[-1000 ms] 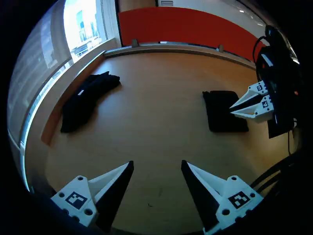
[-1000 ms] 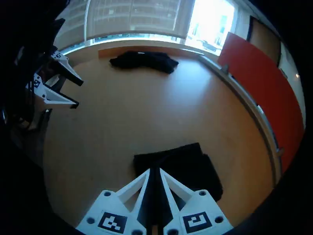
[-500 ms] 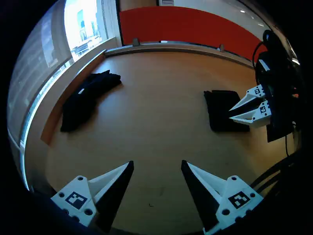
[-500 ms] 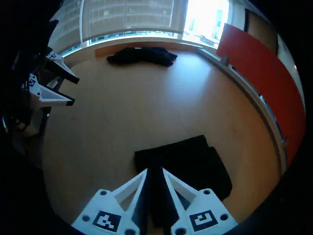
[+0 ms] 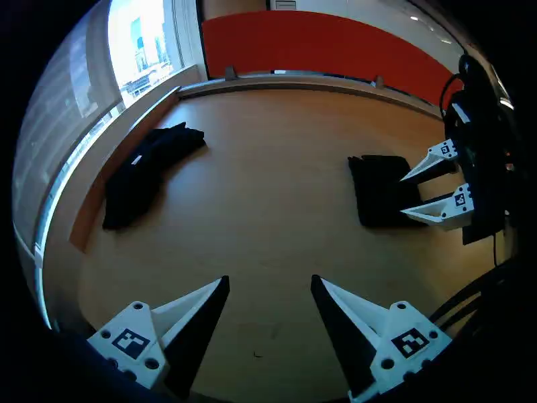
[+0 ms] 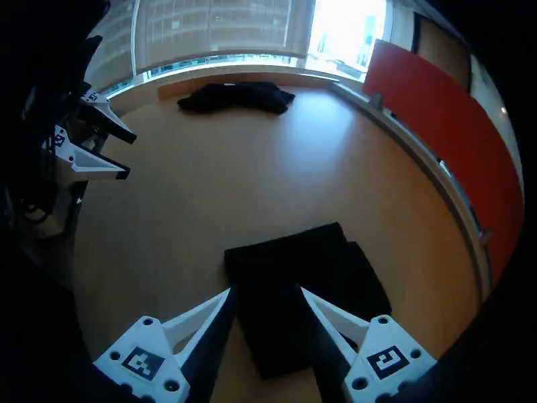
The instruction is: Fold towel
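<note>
1. My right claw [image 6: 267, 290] is nearest, its fingers spread apart with nothing between them. It sits at the near edge of the folded towel [image 6: 302, 269]; whether the tips touch the cloth I cannot tell.
2. The towel lies flat on the worktop [image 6: 221, 188] as a compact dark rectangle. A lower layer peeks out along its right side, so the edges are not quite flush.
3. I judge this fold nearly finished, and the step in hand is letting go cleanly. To do it well I should keep the fingers wide and draw back and up. The tips must not catch the top layer and drag it open.
4. If I tidy the offset edge, a light sideways nudge with one finger seems safer than another pinch.
5. My left claw [image 5: 269, 277] is farther off over bare worktop, fingers apart and holding nothing, well apart from the towel.
6. A heap of dark cloth [image 6: 235, 97] lies crumpled at the far edge, below the window [image 6: 342, 27] and near the red panel [image 6: 436, 127].
</note>
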### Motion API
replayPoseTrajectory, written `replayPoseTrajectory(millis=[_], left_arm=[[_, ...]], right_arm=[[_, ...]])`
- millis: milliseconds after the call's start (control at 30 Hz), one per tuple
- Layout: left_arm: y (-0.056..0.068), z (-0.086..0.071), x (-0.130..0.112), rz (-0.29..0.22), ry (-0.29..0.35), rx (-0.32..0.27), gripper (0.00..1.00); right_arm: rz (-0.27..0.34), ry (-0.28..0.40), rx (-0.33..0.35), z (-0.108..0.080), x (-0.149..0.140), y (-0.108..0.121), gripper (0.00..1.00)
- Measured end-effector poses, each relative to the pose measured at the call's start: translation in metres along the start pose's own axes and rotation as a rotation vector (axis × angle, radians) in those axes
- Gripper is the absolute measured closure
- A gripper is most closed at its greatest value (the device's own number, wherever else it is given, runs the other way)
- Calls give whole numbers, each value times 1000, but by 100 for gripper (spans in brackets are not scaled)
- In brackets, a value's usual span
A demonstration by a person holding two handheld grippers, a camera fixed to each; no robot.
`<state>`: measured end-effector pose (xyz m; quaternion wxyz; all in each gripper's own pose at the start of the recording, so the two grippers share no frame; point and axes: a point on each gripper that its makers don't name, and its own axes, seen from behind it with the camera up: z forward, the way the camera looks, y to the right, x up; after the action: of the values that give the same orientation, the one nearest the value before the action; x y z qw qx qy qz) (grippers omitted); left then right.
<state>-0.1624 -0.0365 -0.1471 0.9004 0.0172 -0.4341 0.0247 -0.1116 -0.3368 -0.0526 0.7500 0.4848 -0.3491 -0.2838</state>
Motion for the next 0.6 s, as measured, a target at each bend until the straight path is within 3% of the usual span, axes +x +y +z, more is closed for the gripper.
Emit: replayPoseTrajectory(millis=[600], left_arm=[[2, 2, 5, 14, 1, 0, 10]], right_arm=[[128, -50, -72, -37, -66, 5, 38]])
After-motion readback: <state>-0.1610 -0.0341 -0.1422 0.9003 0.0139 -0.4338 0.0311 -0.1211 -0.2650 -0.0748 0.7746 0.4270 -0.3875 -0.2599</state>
